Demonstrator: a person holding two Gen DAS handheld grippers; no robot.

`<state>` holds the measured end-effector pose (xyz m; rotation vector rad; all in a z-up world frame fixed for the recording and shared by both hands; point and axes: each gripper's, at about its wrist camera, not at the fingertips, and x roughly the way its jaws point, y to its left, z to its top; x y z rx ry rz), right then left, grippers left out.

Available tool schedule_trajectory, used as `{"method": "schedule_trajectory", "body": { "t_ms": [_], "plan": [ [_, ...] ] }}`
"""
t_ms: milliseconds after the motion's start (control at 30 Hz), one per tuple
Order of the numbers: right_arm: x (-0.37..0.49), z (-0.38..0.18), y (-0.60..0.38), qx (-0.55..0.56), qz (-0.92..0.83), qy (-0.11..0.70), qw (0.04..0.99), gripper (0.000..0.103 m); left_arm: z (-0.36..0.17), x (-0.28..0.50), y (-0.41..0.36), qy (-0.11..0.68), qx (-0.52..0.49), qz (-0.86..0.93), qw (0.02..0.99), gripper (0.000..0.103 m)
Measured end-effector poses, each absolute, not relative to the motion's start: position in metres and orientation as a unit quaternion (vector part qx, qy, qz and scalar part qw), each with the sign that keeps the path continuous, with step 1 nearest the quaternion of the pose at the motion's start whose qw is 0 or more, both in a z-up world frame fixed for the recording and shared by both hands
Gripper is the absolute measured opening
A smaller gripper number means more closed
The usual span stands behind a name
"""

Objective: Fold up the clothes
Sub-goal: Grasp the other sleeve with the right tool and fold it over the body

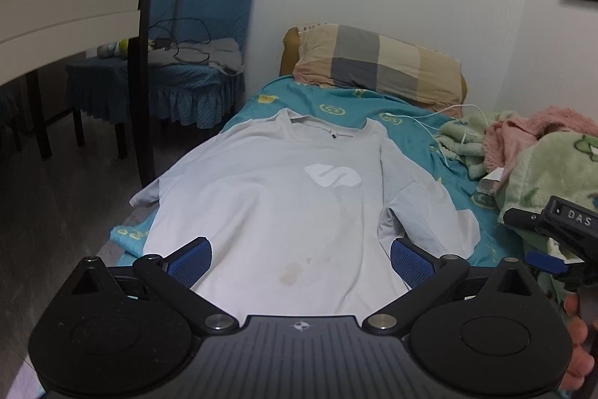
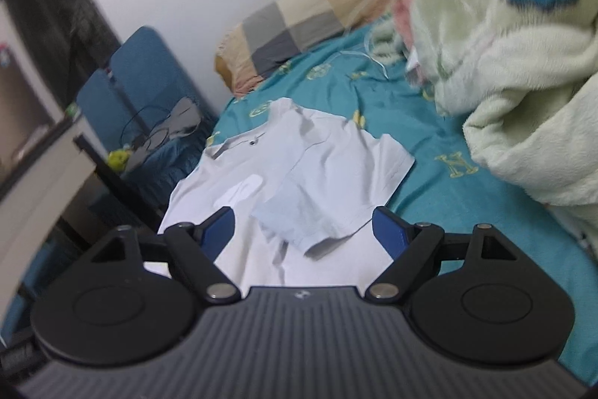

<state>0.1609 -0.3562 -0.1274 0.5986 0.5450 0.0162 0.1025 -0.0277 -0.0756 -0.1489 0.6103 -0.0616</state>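
A bed (image 1: pixel 336 107) covered by a teal patterned sheet is seen. A pale grey shirt (image 1: pixel 284 197) is spread flat on it; a checked pillow (image 1: pixel 377 62) lies at twelve o'clock, fleecy blankets (image 1: pixel 538 167) and what may be a white cable (image 1: pixel 444 114) at two o'clock.

Black tongs (image 1: pixel 301 258), blue ribbed pads (image 1: pixel 190 260), silver pivot screws, grey ridged body.

Pale grey polo shirt (image 1: pixel 284 197) w/ white chest logo, flat, front up on teal bed sheet (image 1: pixel 411 122); collar twd pillow.
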Motion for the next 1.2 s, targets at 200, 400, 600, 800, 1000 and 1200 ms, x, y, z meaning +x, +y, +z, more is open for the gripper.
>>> {"method": "schedule_trajectory", "body": {
  "t_ms": [200, 400, 600, 800, 1000, 1200],
  "plan": [
    [0.217, -0.155, -0.371, 0.322, -0.041, 0.283, 0.902, 0.079, -0.091, 0.129, -0.015, 0.319, -0.112, -0.024, 0.941, 0.103],
    [0.273, -0.205, -0.379, 0.312, -0.122, 0.311, 0.890, 0.076, -0.111, 0.150, 0.005, 0.341, -0.145, -0.007, 0.929, 0.103],
    [0.305, -0.221, -0.380, 0.261, -0.143, 0.298, 0.907, 0.013, -0.117, 0.164, 0.032, 0.345, -0.207, 0.011, 0.915, 0.103],
    [0.322, -0.174, -0.356, 0.108, -0.149, 0.272, 0.945, 0.007, -0.116, 0.161, 0.042, 0.348, -0.224, 0.018, 0.910, 0.103],
    [0.347, -0.101, -0.374, -0.049, -0.193, 0.230, 0.953, 0.007, -0.104, 0.155, 0.038, 0.332, -0.211, 0.017, 0.919, 0.103],
    [0.385, -0.066, -0.391, -0.092, -0.223, 0.266, 0.933, 0.007, -0.095, 0.155, 0.034, 0.320, -0.189, 0.022, 0.928, 0.103]
  ]
}}
